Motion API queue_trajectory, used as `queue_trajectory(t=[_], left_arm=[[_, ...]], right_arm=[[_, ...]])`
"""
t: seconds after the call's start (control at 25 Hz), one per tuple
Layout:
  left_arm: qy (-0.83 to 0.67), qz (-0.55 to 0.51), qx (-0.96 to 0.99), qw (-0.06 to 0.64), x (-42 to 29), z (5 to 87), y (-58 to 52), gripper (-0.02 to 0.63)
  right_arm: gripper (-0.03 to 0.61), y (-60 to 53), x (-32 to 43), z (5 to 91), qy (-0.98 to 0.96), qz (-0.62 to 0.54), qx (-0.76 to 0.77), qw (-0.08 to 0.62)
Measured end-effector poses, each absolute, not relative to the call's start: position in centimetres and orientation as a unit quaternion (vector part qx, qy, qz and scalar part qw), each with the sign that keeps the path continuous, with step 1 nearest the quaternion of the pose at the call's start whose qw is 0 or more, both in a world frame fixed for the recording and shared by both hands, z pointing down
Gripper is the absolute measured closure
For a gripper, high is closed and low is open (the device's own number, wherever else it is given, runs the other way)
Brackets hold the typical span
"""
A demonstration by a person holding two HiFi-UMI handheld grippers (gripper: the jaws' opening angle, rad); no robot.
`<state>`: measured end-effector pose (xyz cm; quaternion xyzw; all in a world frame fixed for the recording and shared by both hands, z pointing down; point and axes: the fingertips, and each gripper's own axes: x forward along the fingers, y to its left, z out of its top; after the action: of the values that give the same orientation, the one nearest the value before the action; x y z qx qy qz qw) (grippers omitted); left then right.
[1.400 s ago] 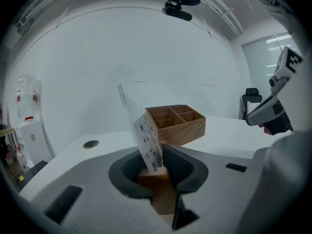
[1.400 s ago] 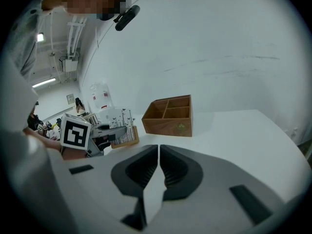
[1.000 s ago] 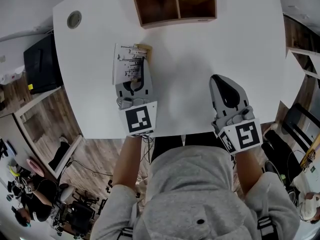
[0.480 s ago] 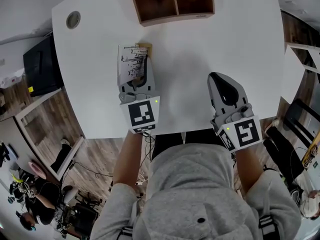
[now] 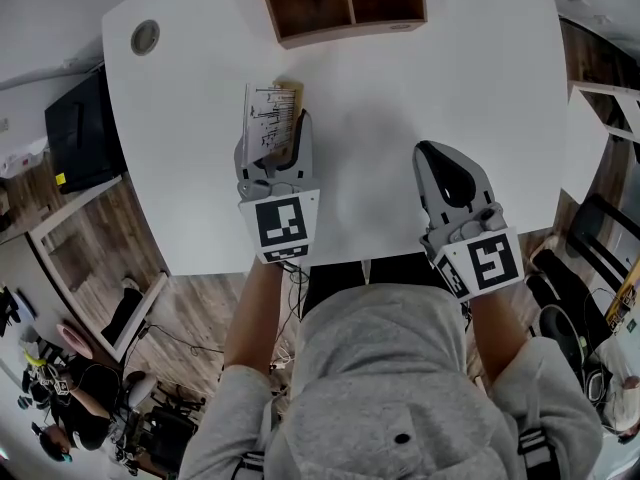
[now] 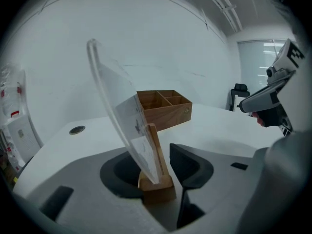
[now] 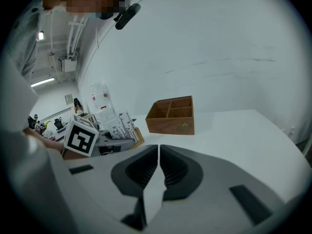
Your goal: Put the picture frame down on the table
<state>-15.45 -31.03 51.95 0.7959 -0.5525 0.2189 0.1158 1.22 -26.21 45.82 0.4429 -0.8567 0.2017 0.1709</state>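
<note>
In the head view, the left gripper (image 5: 272,156) reaches forward over the white worktop (image 5: 400,98), its fingers closed on the wooden base of a clear-paned picture frame with a printed sheet (image 5: 268,118). The frame stands at the worktop's left half, nearer than the brown wooden compartment box (image 5: 340,3) at the far edge. The right gripper (image 5: 447,168) hangs well apart to the right, over bare worktop.

In the left gripper view, the dark fingers (image 6: 187,165) clamp the frame's small wooden foot (image 6: 156,186). The transparent pane (image 6: 122,116) rises from it, tilted leftward. Whether the foot touches the worktop cannot be told. The compartment box (image 6: 163,108) sits beyond.

In the right gripper view, that gripper's fingers (image 7: 173,169) are almost together, a thin slit between them, holding nothing. To its left the frame (image 7: 119,126) shows beside the left gripper's marker cube (image 7: 80,138).
</note>
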Motion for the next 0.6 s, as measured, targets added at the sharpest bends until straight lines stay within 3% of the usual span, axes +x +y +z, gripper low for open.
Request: queue_trajectory(t=[0.36,0.6], left_arm=[[-0.541,0.209,0.802,0.139,-15.6,51.2,-30.3,0.38],[-0.544,0.211,0.798,0.15,-16.6,50.3,-28.8,0.38]], right_arm=[[0.548,-26.1,1.3,44.9,-0.858,0.194,0.445,0.167],[0.548,-26.0,1.4,43.5,-0.86,0.181,0.448,0.164]])
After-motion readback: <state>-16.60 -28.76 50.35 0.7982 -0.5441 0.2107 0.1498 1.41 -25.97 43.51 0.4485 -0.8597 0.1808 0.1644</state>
